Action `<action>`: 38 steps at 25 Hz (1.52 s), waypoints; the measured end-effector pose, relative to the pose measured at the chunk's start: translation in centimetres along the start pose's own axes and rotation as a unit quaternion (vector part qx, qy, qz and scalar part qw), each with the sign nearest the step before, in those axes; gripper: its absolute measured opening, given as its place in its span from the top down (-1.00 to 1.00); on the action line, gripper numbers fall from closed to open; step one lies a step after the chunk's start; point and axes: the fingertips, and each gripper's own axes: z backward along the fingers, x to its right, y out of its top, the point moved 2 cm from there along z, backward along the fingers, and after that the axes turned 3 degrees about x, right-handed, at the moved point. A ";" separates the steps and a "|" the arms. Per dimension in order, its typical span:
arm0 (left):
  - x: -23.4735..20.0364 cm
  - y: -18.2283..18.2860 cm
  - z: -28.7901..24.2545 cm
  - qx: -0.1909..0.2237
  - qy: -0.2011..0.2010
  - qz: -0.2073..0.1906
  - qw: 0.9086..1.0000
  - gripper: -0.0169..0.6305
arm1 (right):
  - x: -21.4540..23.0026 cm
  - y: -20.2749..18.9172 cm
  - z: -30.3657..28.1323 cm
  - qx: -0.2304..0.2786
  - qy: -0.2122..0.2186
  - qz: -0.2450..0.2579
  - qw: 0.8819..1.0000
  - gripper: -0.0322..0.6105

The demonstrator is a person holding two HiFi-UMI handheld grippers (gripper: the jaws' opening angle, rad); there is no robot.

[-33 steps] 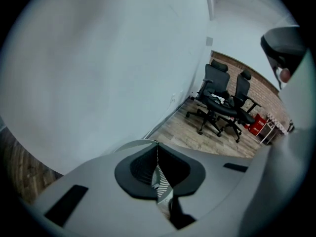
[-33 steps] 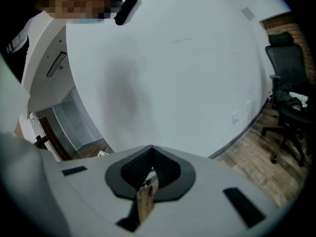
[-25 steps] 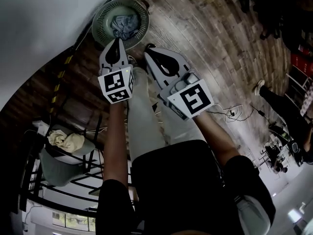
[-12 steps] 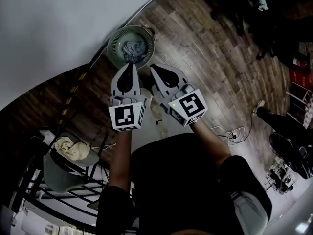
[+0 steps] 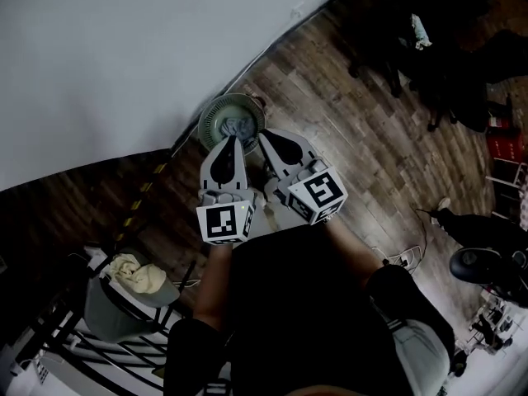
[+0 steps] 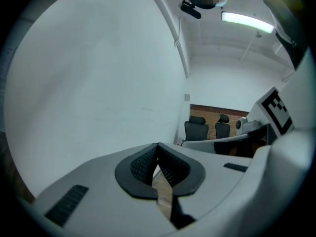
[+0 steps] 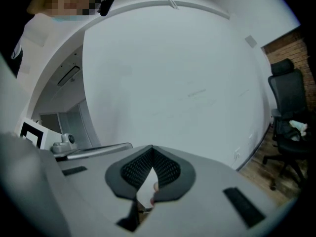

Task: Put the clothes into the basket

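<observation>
from the head view: both claws are up in front of the person, side by side and pointing away toward the white wall (image 5: pixel 124 56). the left claw (image 5: pixel 230 141) has its tips over the near edge of the basket (image 5: pixel 205 126), and the right claw (image 5: pixel 264 137) is just beside it. the basket is round, stands on the wooden floor (image 5: pixel 355 130) at the foot of the wall, and opens upward. the clothes (image 5: pixel 237 126) lie inside it as a blue-grey crumpled bundle; no long axis can be made out, and it points no clear way. down at the left, a beige cloth (image 5: pixel 136 272) sits heaped on a grey chair (image 5: pixel 111 312).

left gripper view now: the left claw (image 6: pixel 158 146) is pressed together, the black pads meeting at the tip with nothing pinched. only a sliver of floor shows through the slot below them. two dark office chairs (image 6: pixel 196 128) stand far off against a brick strip.

right gripper view: the right claw (image 7: pixel 150 148) is also pressed together at the tip. a pale patch shows through the gap beneath, and what it is cannot be told. a black chair (image 7: pixel 289 107) stands at the right edge.
</observation>
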 end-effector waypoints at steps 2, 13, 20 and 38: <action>0.7 2.4 0.1 0.018 -0.005 -0.009 1.000 0.91 | -0.1 2.3 0.4 0.015 0.003 0.012 1.000 0.87; 3.8 13.0 1.6 0.073 -0.034 -0.048 0.996 0.91 | -2.8 12.4 4.5 0.077 0.033 0.052 0.995 0.87; 5.4 15.0 3.0 0.079 -0.047 -0.048 0.995 0.91 | -4.9 14.7 6.2 0.083 0.061 0.071 0.992 0.87; 5.9 15.1 3.5 0.079 -0.053 -0.053 0.994 0.91 | -5.9 15.2 6.6 0.089 0.055 0.077 0.992 0.88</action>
